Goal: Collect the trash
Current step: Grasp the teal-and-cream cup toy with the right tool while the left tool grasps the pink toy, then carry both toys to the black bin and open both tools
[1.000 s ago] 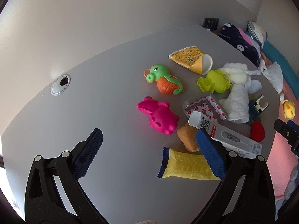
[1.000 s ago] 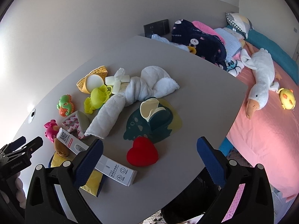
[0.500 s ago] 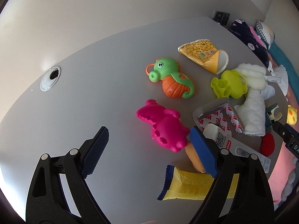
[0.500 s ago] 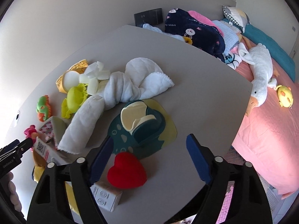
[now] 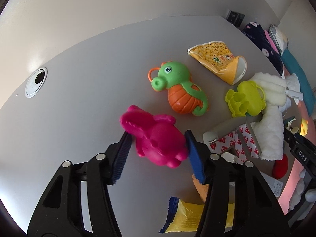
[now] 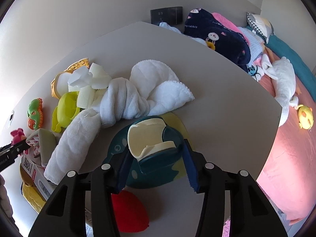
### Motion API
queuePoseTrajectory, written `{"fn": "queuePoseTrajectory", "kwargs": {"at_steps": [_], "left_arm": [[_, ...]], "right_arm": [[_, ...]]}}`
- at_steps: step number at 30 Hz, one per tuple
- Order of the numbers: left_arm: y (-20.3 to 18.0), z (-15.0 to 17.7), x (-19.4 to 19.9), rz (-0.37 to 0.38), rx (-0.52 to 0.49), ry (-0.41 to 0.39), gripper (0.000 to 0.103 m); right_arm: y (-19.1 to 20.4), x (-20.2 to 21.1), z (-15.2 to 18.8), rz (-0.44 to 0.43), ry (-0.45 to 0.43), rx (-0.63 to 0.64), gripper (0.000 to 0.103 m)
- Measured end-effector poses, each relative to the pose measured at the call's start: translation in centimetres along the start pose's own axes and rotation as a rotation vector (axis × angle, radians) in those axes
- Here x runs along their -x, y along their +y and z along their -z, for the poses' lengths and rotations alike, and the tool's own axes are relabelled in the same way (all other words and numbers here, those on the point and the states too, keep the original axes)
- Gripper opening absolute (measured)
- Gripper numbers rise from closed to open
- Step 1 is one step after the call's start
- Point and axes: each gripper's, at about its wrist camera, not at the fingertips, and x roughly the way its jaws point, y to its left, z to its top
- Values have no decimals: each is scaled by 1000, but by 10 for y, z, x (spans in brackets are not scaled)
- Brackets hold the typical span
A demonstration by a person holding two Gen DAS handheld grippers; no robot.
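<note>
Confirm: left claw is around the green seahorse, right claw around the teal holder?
Not quite. The left claw is around the pink toy, as the left wrist view shows; the green seahorse lies beyond it. The right claw is around the teal holder.

Pink toy point(image 5: 158, 140): glossy magenta plastic animal, lying flat on grey table point(image 5: 88, 79) | Teal holder point(image 6: 156, 154): dinosaur-shaped, cream tape roll point(image 6: 146, 138) inside, resting beside white towel point(image 6: 126, 102)
</note>
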Motion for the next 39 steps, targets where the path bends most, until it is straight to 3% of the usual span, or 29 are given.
{"fn": "queuePoseTrajectory", "kwargs": {"at_steps": [7,16,24,39], "left_arm": [[4,1,13,-11,-8,-48,48],[-10,-3,44,22,-52,-111,48],[-52,1,63,88,-160,-141,48],[-151,20,73,238,-406,-124,48]], "right_arm": [[-11,7,1,-53,-7,-49,49],[-27,43,3,-58,-66,-107,49],[-49,81,21,-31,-122,-154,49],[-112,132,84,75,-151,-313,49]]}}
